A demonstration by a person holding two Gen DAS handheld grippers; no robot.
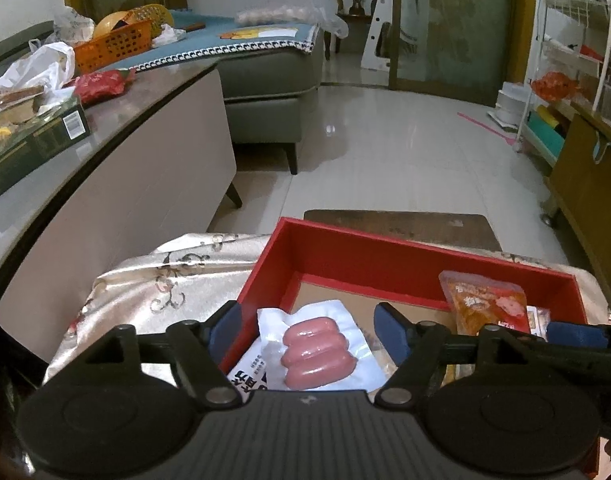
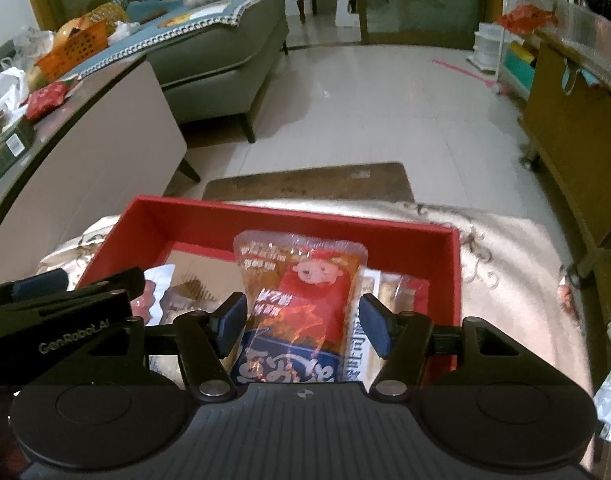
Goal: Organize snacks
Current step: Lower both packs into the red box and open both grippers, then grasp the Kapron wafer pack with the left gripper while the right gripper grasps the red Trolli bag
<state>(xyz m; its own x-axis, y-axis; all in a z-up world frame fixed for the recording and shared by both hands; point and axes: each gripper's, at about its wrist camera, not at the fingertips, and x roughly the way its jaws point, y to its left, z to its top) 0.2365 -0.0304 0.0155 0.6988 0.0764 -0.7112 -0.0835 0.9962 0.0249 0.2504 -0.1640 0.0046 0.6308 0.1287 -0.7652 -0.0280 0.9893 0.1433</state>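
Nearest the left wrist camera, the left gripper [image 1: 303,326] hangs with its blue pads spread, touching nothing. Between and below them lies a white vacuum-sealed plastic pack of 3 pink sausages [image 1: 316,352], flat on the floor of the shallow red cardboard box [image 1: 385,246], near its left wall. To its right, the right gripper [image 2: 303,324] also stands spread over a glossy orange-red plastic snack pouch with a cartoon face [image 2: 305,292]; its pads flank the pouch without pressing it, so the pouch rests freely on a blue-and-white printed packet [image 2: 289,368]. The box sits on a pale silky embroidered cloth [image 1: 165,280]. Both packs look light, soft and slippery; the film would likely crumple or slide. Pinching a flat sealed edge seems safer than squeezing the bulging middle.
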